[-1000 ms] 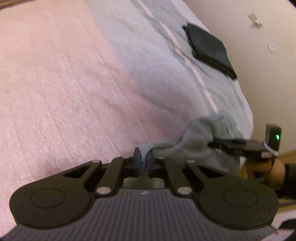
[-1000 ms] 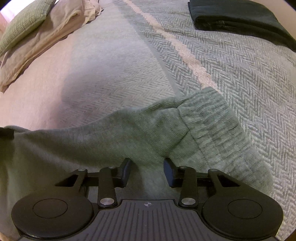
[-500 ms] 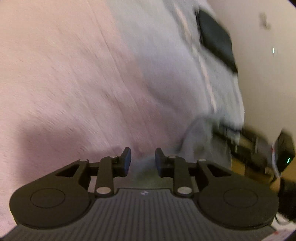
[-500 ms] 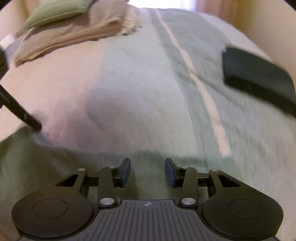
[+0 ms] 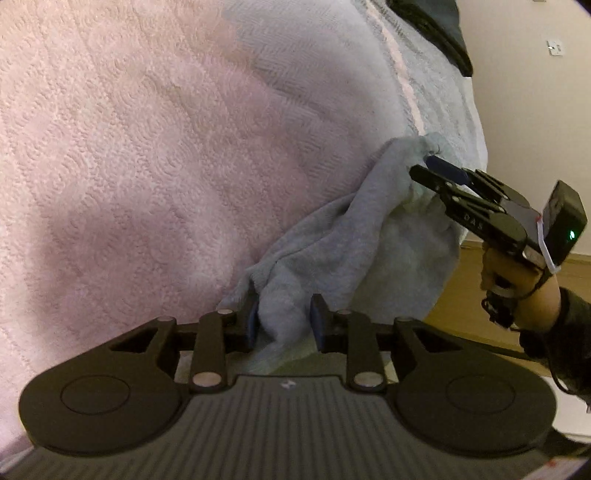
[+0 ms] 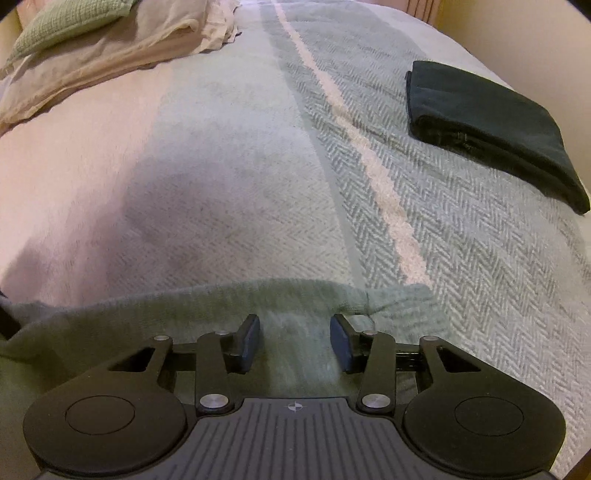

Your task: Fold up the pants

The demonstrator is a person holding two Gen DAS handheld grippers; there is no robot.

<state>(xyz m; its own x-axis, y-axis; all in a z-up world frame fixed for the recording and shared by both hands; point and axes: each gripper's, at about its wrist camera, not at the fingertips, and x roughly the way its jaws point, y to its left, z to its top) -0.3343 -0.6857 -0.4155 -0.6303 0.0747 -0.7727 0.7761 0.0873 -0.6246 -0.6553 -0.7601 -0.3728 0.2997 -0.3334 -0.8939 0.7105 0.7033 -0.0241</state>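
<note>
Grey-green sweatpants (image 5: 332,240) lie bunched along the near edge of the bed. My left gripper (image 5: 285,321) points down at them with its jaws apart. A raised fold of the cloth stands between its pads, and I see no squeeze on it. To the right, a person's hand (image 5: 517,280) holds my right gripper (image 5: 423,166) at the far corner of the pants. In the right wrist view the pants (image 6: 221,306) lie flat under my right gripper (image 6: 294,339), which is open, its pads well apart over the cloth.
The bed cover is pink (image 5: 129,147) on the left and grey herringbone (image 6: 461,240) with a pale stripe on the right. A folded dark garment (image 6: 487,125) lies at the far right. Beige bedding (image 6: 110,55) and a green pillow (image 6: 66,22) sit at the back left. Wooden floor (image 5: 465,295) shows past the bed's edge.
My left gripper was shut on the pants' edge; it opened, dropped lower, and a fold now stands between its jaws. The right view tilted up, with the pants lying flatter beneath it.
</note>
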